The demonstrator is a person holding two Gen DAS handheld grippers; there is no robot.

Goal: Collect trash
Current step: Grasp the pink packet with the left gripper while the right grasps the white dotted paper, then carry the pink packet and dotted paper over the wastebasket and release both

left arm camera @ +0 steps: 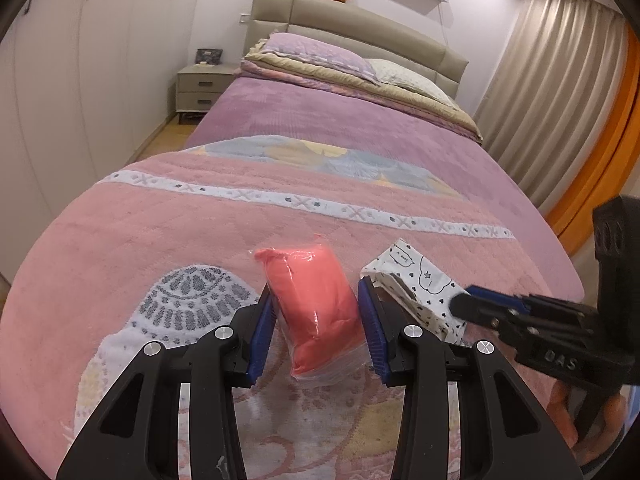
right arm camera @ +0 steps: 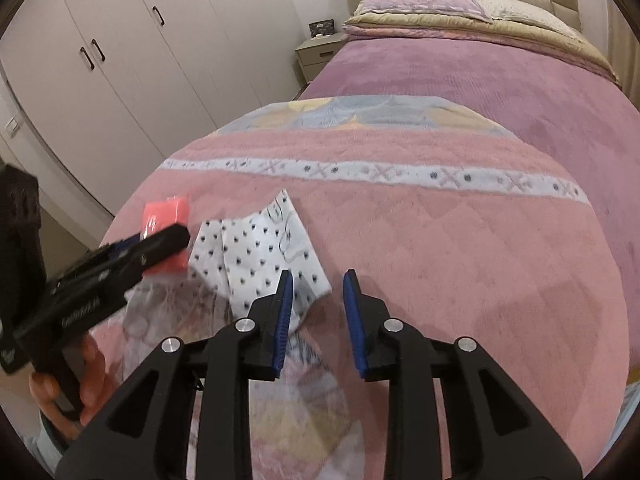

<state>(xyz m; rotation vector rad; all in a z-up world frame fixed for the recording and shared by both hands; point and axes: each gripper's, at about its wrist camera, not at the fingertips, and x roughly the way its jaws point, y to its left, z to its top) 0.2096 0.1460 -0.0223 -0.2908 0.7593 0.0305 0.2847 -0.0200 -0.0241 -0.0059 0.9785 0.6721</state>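
Left gripper (left arm camera: 316, 300): matte black plastic frame w/ triangular cut-outs, silver round screws at the joints, ribbed blue pads (left arm camera: 371, 332) on the fingers. Right gripper (right arm camera: 317, 312): same build, black w/ blue pads, silver screws. Raised lettering on each black handle. Bare skin-toned hand (right arm camera: 64, 396) on a grip.
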